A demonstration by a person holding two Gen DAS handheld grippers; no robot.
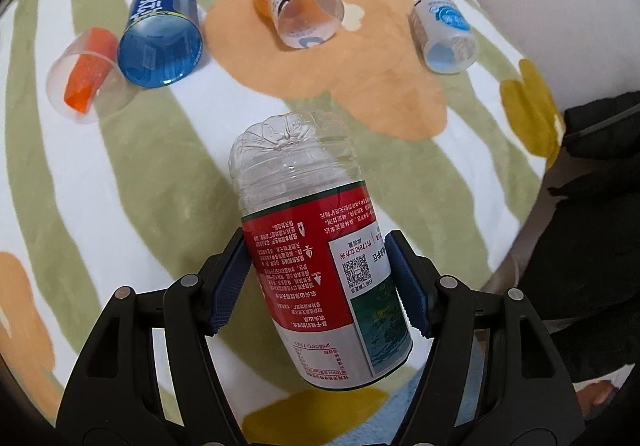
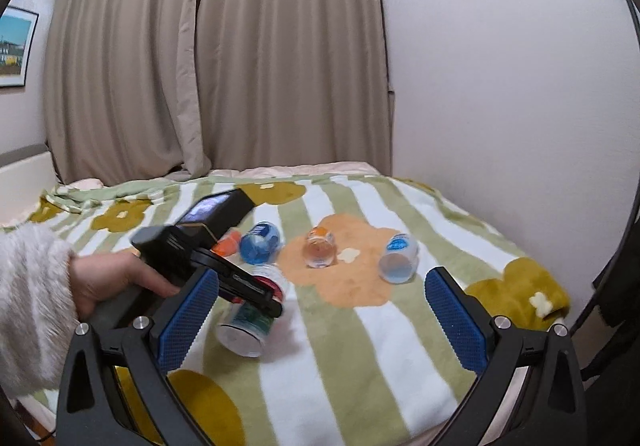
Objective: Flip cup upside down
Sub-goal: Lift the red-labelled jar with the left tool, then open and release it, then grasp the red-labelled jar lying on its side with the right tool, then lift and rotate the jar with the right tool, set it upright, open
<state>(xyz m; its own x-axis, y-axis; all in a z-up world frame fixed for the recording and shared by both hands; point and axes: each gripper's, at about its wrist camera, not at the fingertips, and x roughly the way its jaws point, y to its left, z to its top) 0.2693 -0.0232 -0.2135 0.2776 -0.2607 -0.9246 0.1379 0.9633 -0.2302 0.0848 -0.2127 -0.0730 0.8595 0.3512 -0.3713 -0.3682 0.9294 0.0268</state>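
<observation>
My left gripper (image 1: 318,282) is shut on a clear cup cut from a bottle, with a red and white label (image 1: 316,258). The cup is tilted, its closed base pointing away and its open end toward me, held just above the blanket. In the right wrist view the same cup (image 2: 250,320) hangs in the left gripper (image 2: 256,292), open end down toward me. My right gripper (image 2: 320,310) is open and empty, held back above the near part of the bed.
Several other cups lie on their sides on the striped flower blanket (image 1: 120,186): an orange-labelled clear one (image 1: 86,76), a blue one (image 1: 162,34), an orange cartoon one (image 1: 300,10), a white-and-blue one (image 1: 444,32). A wall (image 2: 500,66) and curtains (image 2: 220,46) stand behind. The bed edge is at right.
</observation>
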